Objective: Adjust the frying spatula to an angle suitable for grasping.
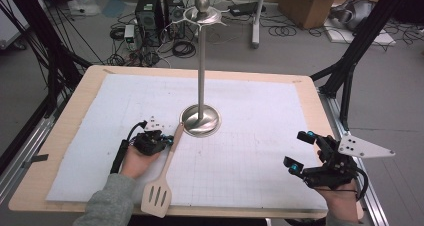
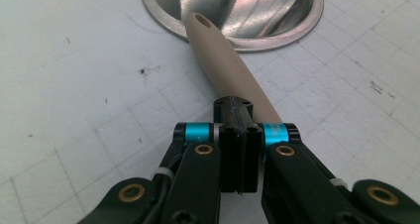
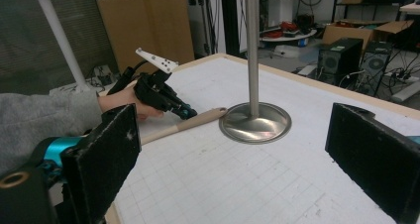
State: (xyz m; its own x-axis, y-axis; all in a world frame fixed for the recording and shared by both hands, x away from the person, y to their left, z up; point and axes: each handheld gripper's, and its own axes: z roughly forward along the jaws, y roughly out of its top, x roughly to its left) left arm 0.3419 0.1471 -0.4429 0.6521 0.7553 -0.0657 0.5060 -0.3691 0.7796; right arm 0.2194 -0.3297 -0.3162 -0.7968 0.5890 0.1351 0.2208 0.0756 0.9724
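A beige slotted spatula (image 1: 167,162) lies flat on the white grid mat (image 1: 250,111), blade toward the front edge. Its handle end (image 2: 218,50) touches the round base of a tall metal stand (image 1: 200,120). My left gripper (image 1: 170,142) is low over the handle with its jaws pressed together. Its tips (image 2: 236,105) rest against the handle's side, with nothing between the pads. In the right gripper view the left gripper (image 3: 185,114) touches the spatula (image 3: 198,119) beside the stand base (image 3: 255,122). My right gripper (image 1: 297,148) hovers open at the right, holding nothing, and its pads (image 3: 106,154) stand wide apart.
The stand's pole rises to a hooked top with a ball (image 1: 202,11) at mid table. The wooden table (image 1: 65,131) ends close behind both hands. Black frame posts (image 1: 350,61) flank it. Computers (image 1: 150,11), cables and cardboard boxes (image 1: 310,1) sit on the floor beyond.
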